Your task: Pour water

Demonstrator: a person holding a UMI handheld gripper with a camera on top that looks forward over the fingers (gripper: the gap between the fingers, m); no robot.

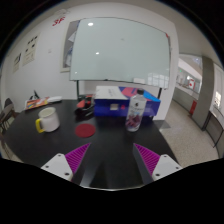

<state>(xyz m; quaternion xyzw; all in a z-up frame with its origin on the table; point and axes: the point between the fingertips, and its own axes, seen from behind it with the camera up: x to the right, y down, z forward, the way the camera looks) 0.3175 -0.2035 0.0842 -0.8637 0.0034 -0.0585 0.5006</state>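
My gripper (112,160) is open and empty, its two magenta pads (76,157) wide apart above the near part of a dark table (110,145). Well beyond the fingers, a clear plastic bottle with a pale label (132,117) stands upright on the table, a little right of the middle. A pale yellow mug (46,121) with a handle stands far off to the left. A red round coaster or lid (86,129) lies flat on the table between the mug and the bottle. Nothing stands between the fingers.
A blue box (128,98) with pictures stands at the table's far edge behind the bottle. A big whiteboard (120,50) fills the back wall. Small items (38,102) lie at the far left of the table. The floor (190,130) lies to the right.
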